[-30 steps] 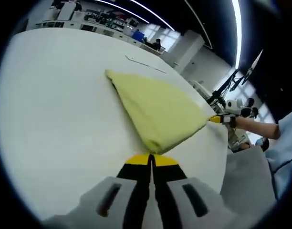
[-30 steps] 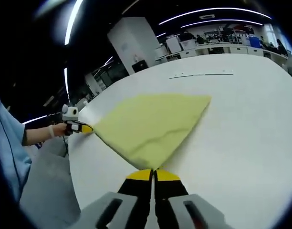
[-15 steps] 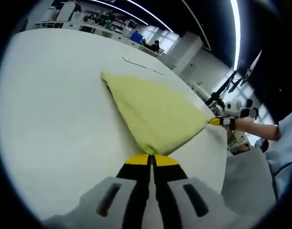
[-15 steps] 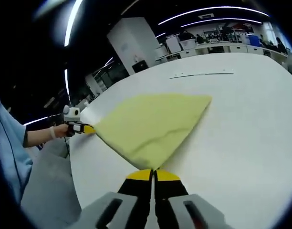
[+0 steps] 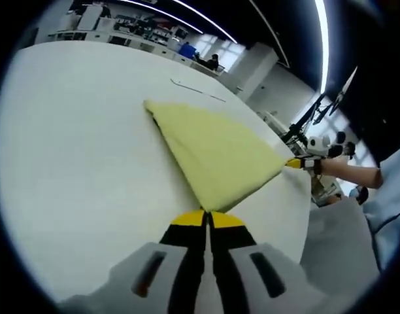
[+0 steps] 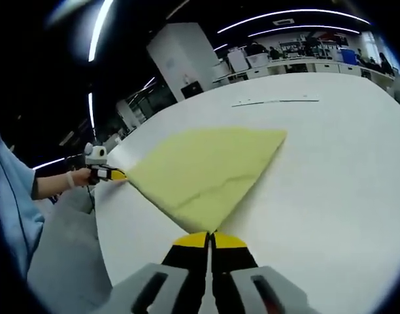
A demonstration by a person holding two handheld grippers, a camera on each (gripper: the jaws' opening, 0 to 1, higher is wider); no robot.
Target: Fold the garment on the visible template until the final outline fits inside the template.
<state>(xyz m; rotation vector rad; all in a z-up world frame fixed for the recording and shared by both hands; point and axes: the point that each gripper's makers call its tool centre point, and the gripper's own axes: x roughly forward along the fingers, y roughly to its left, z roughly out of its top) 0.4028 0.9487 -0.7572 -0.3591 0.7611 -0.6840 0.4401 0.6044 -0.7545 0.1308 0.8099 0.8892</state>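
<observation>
A pale yellow garment (image 5: 216,152) lies folded into a triangle on the white table (image 5: 76,150). My left gripper (image 5: 206,216) is shut on its near corner, jaws pressed together with yellow tips. In the left gripper view the right gripper (image 5: 293,163) pinches the corner at the far right. In the right gripper view the same garment (image 6: 203,171) spreads ahead, my right gripper (image 6: 210,237) is shut on its near corner, and the left gripper (image 6: 115,174) holds the corner at the left. The cloth is pulled taut between the two held corners.
A thin line mark (image 5: 197,89) lies on the table beyond the garment, also seen as a line mark (image 6: 275,102) in the right gripper view. A person's sleeve and forearm (image 5: 357,175) reach in at the table's edge. Desks and lit windows stand far behind.
The garment's near edge has been drawn straighter and tauter between the two grippers; its sag and fold near the held corners have flattened. Both grippers stay shut on their corners.
</observation>
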